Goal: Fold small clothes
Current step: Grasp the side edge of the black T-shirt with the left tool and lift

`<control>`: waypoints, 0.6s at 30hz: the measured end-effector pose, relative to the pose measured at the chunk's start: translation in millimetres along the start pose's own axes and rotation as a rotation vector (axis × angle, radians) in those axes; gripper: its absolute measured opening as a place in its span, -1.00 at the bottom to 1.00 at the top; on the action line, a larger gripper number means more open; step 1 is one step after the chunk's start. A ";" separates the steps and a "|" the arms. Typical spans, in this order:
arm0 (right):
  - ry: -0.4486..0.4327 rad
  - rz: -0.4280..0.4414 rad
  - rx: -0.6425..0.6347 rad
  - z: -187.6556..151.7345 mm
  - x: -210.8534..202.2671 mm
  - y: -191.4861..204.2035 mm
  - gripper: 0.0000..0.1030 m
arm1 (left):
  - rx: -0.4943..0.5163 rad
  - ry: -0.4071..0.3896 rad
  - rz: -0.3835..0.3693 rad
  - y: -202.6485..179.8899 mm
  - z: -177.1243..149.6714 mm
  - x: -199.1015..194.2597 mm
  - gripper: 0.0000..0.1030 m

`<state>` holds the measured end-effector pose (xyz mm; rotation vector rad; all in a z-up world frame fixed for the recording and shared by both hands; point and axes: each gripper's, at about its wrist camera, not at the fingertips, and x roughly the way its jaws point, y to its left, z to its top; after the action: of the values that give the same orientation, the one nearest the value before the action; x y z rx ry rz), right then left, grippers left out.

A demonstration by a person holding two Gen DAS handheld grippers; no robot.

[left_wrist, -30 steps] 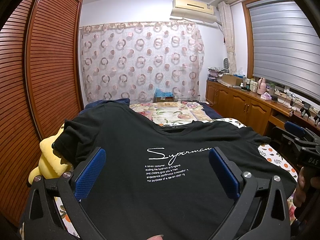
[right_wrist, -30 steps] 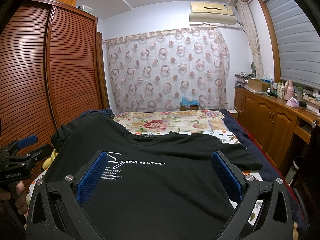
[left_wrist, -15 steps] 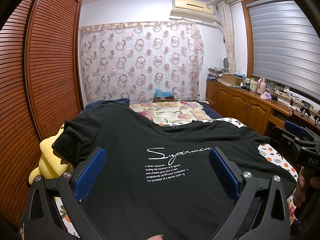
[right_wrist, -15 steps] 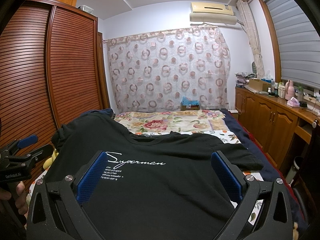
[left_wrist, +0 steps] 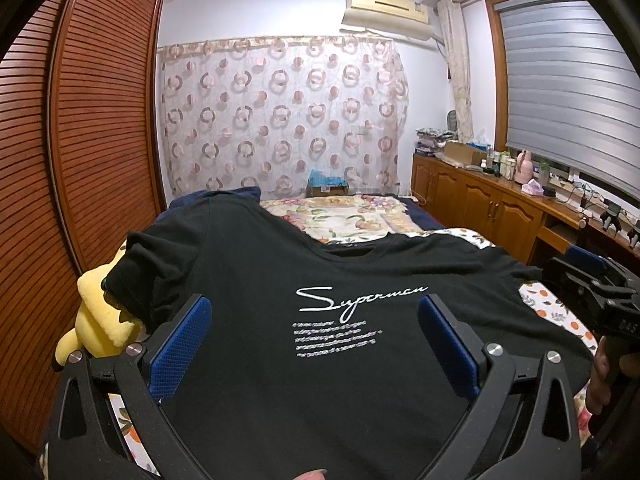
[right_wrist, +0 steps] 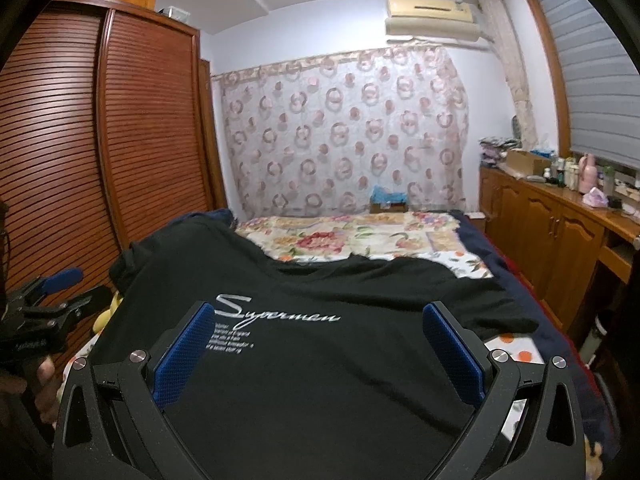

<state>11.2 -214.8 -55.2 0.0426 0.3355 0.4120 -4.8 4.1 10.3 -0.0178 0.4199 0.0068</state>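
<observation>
T-shirt (left_wrist: 340, 280) flat on bed (left_wrist: 352, 220), hem cut off, small print unreadable

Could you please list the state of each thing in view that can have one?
Black T-shirt: spread flat on the bed, print up, unfolded.
Left gripper: open, holding nothing.
Right gripper: open, holding nothing.
Wardrobe doors: closed.
Window blind: lowered.
Patterned curtain: drawn across.
Yellow plush toy: partly under the shirt's sleeve.
</observation>
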 end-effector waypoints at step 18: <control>0.209 0.133 -0.025 -0.5 62.7 -18.1 0.99 | 0.011 0.127 0.093 93.0 5.7 45.2 1.00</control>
<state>72.0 -206.3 -77.1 -0.0026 0.5356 0.5543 37.8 97.3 -4.4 0.0119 0.5478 0.0957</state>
